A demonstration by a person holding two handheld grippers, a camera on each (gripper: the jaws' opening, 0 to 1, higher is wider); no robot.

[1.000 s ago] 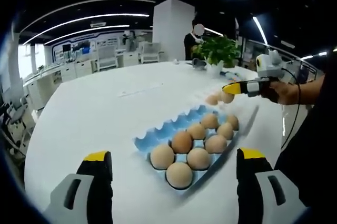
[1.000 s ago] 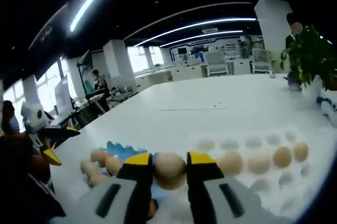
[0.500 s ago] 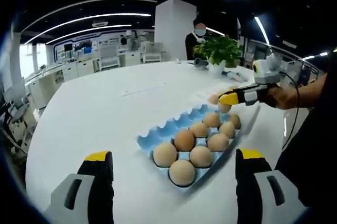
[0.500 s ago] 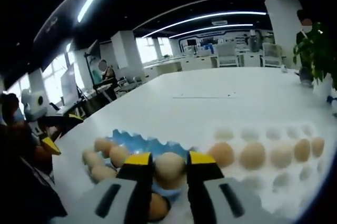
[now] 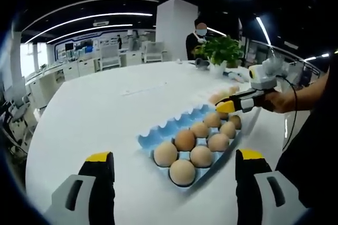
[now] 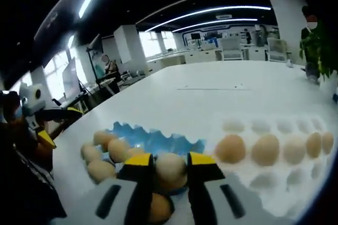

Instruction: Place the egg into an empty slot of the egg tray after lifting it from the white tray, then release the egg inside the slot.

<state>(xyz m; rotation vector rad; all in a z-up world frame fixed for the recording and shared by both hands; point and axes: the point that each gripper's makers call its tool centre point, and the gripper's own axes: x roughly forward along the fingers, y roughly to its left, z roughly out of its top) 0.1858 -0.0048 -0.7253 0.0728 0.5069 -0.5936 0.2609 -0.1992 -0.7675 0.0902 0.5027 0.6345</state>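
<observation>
- Lower now than a second ago in the left gripper view, the right gripper [image 5: 222,106] has come down to the blue egg tray [image 5: 158,137]; the left gripper [image 5: 170,169] hovers released, jaws wide apart.
- Right gripper view: right gripper [image 6: 170,162] clenches the egg [image 6: 170,168] over the egg tray [image 6: 153,139], beside the white tray [image 6: 296,180] of eggs.

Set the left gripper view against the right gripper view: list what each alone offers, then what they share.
Left gripper view: the open left gripper, and a leafy green potted plant in full. Right gripper view: the brown egg pinched between the right gripper jaws, plus the white moulded tray with a row of eggs. Shared: the blue egg tray on the white table.
</observation>
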